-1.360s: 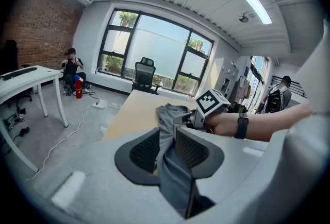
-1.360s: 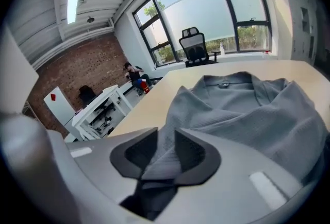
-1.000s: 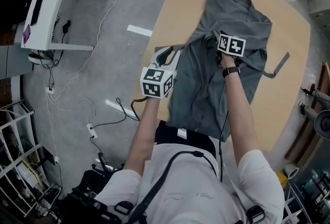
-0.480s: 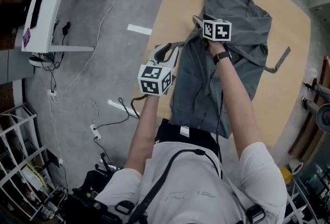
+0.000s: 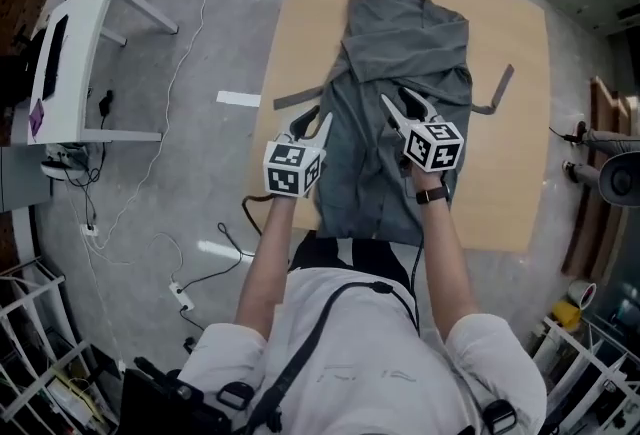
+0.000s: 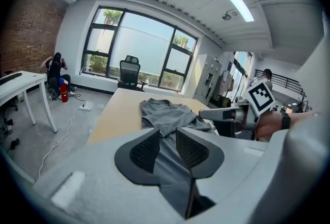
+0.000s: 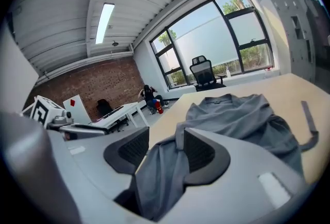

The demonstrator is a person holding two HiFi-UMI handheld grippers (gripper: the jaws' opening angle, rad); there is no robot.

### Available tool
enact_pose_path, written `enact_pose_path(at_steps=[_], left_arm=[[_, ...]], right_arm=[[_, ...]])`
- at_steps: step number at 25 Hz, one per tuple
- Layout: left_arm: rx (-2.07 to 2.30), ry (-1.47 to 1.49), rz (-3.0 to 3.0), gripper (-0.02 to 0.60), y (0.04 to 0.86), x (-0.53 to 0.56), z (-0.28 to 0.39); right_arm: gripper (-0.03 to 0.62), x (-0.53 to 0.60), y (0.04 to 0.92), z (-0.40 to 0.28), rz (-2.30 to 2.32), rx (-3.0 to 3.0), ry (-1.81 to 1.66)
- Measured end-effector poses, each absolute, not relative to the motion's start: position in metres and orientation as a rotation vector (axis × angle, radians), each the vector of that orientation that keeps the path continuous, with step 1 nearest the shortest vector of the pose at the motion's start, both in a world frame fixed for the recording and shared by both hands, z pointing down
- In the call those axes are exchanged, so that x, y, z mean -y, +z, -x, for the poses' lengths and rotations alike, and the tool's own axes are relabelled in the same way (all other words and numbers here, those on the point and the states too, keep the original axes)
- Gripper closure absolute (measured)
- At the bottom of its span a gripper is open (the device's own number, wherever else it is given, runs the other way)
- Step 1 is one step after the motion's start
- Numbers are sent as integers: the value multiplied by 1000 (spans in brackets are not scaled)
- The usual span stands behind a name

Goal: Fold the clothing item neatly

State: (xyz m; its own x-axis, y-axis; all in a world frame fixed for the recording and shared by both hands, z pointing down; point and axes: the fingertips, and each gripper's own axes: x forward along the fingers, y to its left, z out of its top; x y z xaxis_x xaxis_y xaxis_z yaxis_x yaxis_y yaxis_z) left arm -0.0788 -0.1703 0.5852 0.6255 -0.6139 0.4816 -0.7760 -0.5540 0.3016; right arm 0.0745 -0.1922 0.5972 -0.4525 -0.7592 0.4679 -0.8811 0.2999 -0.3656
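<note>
A grey garment [image 5: 400, 53] lies lengthwise on the wooden table [image 5: 300, 13], collar at the far end, upper part folded across. My left gripper [image 5: 311, 121] hovers over its left edge; the pads stand a little apart and the grey cloth [image 6: 165, 112] shows through the gap [image 6: 167, 138]. My right gripper [image 5: 403, 106] is above the garment's middle. Its jaws have just been opening wide, then closing slightly. Cloth [image 7: 232, 115] lies between them [image 7: 166, 140], an edge against the right pad, with no squeeze visible.
Two grey strips lie on the table, one [image 5: 497, 91] right of the garment and one [image 5: 296, 99] at its left. A white desk [image 5: 70, 63] and cables [image 5: 190, 53] are on the floor to the left. An office chair [image 6: 130, 71] stands beyond the table's far end.
My right gripper has drawn back from the garment's upper part toward the person and risen, jaws now wider. The left gripper has shifted slightly. The head camera's framing has shifted.
</note>
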Motion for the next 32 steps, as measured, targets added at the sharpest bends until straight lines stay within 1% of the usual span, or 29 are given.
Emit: enact_pose_path(at_steps=[4, 7, 11, 12, 13, 16, 21, 26, 32], left_arm=[[988, 492, -2382, 479, 596, 122, 68], [913, 528, -2368, 479, 607, 77, 64], [847, 598, -2362, 476, 620, 13, 57], [838, 632, -2370, 457, 623, -1, 56], [836, 662, -2375, 454, 626, -15, 54], [873, 709, -2357, 453, 632, -51, 53], [969, 672, -2307, 445, 627, -105, 34], [977, 718, -2272, 445, 636, -159, 23], [986, 844, -2223, 443, 670, -193, 42]], right_arm=[[367, 102, 593, -102, -1595, 2285, 837], [345, 37, 602, -124, -1674, 2206, 882], [341, -35, 614, -153, -1783, 2157, 969], [341, -49, 617, -156, -1795, 2165, 998], [341, -63, 620, -158, -1793, 2179, 1024], [342, -100, 626, -152, -1722, 2229, 1040], [342, -155, 628, -146, -1589, 2298, 1006], [344, -200, 645, -148, -1526, 2294, 1052], [352, -225, 665, -158, -1600, 2212, 1100]])
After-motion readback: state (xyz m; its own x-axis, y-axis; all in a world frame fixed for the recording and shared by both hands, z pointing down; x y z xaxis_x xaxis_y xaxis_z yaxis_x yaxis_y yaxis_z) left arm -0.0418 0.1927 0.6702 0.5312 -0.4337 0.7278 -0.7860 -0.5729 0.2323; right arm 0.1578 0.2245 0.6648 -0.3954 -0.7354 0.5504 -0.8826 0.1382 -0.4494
